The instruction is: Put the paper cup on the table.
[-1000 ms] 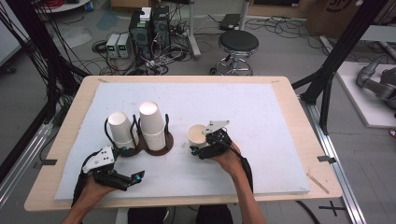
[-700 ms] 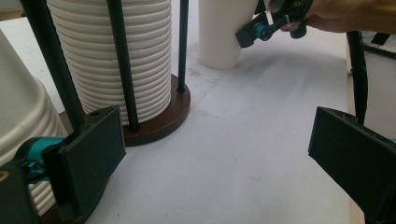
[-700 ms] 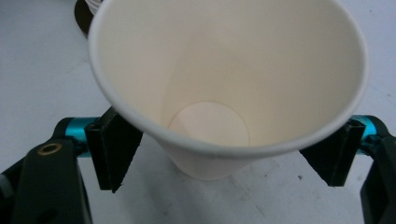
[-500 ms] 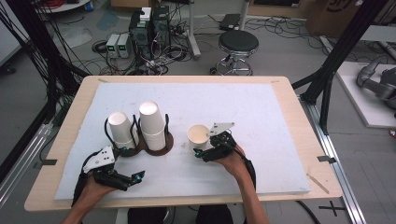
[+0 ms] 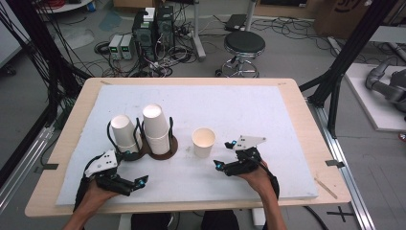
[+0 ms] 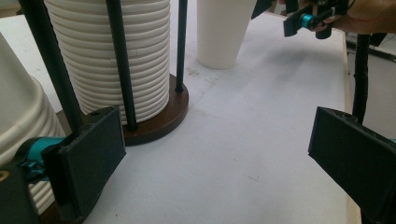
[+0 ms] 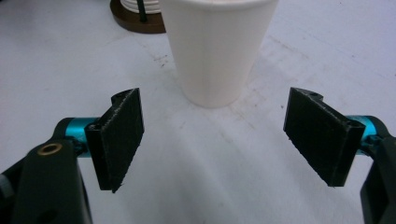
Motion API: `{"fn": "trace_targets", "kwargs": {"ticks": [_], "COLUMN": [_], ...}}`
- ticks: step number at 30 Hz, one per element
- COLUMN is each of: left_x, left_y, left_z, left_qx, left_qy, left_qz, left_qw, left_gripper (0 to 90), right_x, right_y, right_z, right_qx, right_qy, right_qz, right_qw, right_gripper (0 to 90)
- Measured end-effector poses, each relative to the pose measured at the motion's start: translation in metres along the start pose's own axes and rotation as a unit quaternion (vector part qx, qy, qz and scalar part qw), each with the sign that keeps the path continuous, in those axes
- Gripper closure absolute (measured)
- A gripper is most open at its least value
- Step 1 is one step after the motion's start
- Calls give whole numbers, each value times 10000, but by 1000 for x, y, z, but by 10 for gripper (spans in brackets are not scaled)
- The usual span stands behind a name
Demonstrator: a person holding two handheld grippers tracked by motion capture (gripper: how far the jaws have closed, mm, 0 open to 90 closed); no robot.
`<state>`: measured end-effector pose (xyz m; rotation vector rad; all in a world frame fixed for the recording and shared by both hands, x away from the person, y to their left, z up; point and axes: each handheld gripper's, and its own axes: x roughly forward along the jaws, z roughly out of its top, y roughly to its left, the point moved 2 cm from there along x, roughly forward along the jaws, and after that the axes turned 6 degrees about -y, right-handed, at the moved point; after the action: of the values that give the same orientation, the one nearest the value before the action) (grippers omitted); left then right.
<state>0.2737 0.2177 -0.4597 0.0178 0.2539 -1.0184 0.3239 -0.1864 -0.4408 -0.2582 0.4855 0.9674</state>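
Single paper cup stands upright, mouth up, on the white mat near the middle of the tabletop, just right of the brown holder with its two stacks of inverted cups.

Right tool sits just near of the cup, jaws spread wide, holding nothing; cup not touched. Left tool rests near the holder's base, also wide open and empty.

Judgement: the step looks like a grasp of the loose cup. Best to advance level, centre the cup between the pads, close low on the wall and gently; thin paper will crush or tip.
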Motion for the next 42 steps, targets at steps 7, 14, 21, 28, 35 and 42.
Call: {"fn": "trace_targets", "kwargs": {"ticks": [7, 14, 21, 28, 35, 42], "left_x": [0, 0, -1, -2, -3, -2], "left_y": [0, 0, 1, 0, 1, 2], "left_z": [0, 0, 0, 0, 0, 0], "left_qx": [-15, -38, -33, -31, -85, -80], "left_qy": [1, -24, -30, -31, -42, -18], "left_qz": [-12, -69, -132, -169, -289, -347], "left_qw": [10000, 10000, 9999, 9998, 9995, 9994], "left_gripper": [38, 38, 38, 38, 38, 38], "right_x": [-16, -26, -34, -33, -30, -31], "right_y": [4, 5, 3, 2, 3, 1], "right_z": [-10, -18, -29, -35, -38, -39], "right_qx": [2, -16, 176, 190, 213, 254], "right_qy": [-242, -498, -764, -791, -817, -899], "right_qz": [140, 315, 460, 580, 708, 783], "right_qw": [9996, 9983, 9959, 9950, 9939, 9925], "right_gripper": [210, 210, 210, 210, 210, 210]}}
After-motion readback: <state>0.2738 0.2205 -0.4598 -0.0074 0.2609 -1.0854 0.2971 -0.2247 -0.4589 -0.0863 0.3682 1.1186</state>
